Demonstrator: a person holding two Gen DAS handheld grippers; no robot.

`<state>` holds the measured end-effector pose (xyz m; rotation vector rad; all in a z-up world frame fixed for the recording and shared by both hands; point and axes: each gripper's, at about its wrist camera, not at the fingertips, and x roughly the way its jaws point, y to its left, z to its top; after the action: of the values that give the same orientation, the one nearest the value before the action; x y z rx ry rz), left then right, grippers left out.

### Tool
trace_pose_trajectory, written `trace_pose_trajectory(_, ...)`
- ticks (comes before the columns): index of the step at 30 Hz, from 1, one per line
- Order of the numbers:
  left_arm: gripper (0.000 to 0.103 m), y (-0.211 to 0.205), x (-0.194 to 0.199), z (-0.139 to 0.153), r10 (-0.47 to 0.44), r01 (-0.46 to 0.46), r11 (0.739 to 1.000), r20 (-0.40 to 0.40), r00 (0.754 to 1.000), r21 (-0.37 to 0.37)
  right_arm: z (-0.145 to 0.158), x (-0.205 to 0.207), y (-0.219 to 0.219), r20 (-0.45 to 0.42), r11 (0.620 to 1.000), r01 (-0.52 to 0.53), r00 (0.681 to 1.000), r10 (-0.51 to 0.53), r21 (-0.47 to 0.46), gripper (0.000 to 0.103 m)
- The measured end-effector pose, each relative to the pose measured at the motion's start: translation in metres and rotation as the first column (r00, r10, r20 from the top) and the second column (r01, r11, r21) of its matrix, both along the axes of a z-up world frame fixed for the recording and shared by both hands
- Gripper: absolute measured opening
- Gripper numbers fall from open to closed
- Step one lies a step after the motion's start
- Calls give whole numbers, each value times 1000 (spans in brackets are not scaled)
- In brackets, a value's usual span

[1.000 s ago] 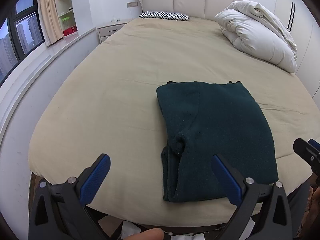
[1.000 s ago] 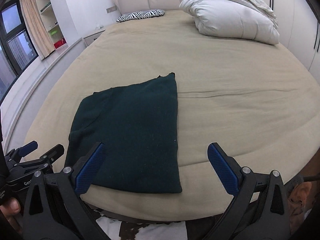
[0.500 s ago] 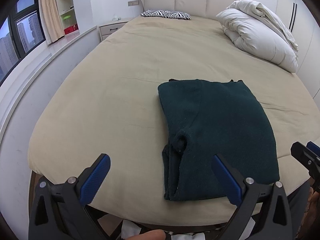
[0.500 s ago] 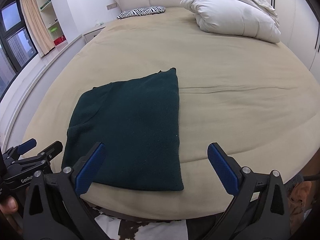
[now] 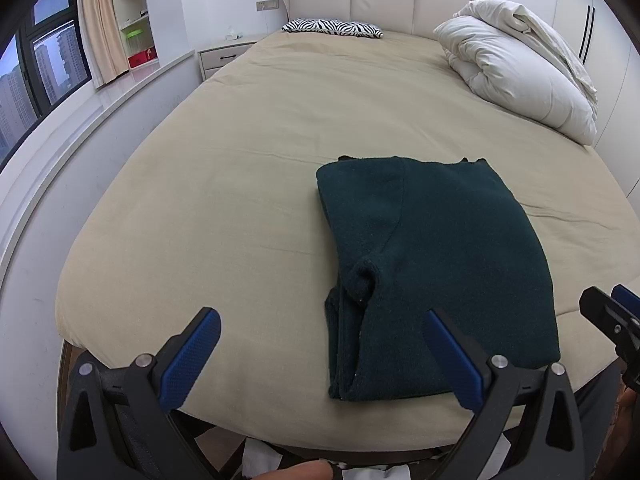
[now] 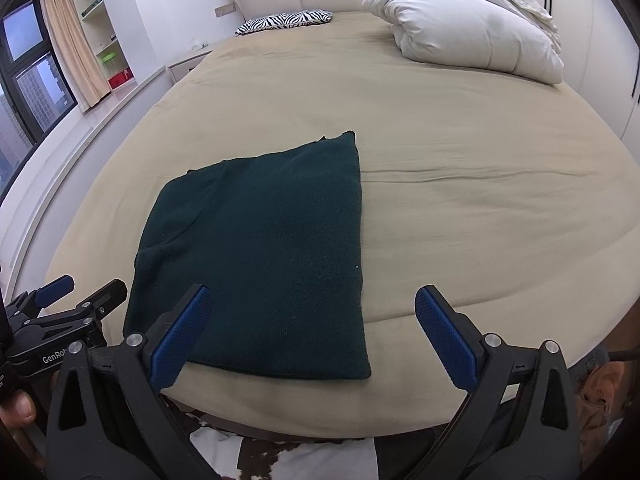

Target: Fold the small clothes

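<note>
Sweater (image 5: 436, 264), dark green, folded into a rough rectangle, lies flat on bed (image 5: 224, 184) near the foot edge, on the tan sheet. In left wrist view a cuff (image 5: 358, 280) pokes out at its left side, layered edges visible below it. Top surface smooth in right wrist view (image 6: 264, 248); right edge straight, near corner close to bed rim.

L gripper (image 5: 320, 354): jaws spread wide, nothing between pads, held above the foot of the bed, not touching cloth. Its right blue pad overlaps sweater's near edge in view only; contact can't be told, looks clear.

R gripper (image 6: 312, 332): jaws spread wide, empty, hovering short of sweater's near edge. Left pad sits over the sweater in view, no grip.

Each gripper seen in the other's cam: R at right margin of left view (image 5: 612, 316), L at lower left of right view (image 6: 68, 312).

Bkgd: white duvet (image 5: 520, 80) bundled at far right of bed, zebra pillow (image 5: 332, 26) by headboard, nightstand (image 5: 224, 54) to left, window (image 5: 36, 64) w/ curtain.
</note>
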<state>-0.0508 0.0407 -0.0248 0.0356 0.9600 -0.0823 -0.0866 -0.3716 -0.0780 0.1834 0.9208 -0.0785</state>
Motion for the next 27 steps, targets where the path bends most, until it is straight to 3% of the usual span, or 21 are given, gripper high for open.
trace_pose_trajectory(27,103,1,-2,-3,2,-2,1000,-4,1000,2,-4,3,-1,-10,1000,-6,1000,6,4,103)
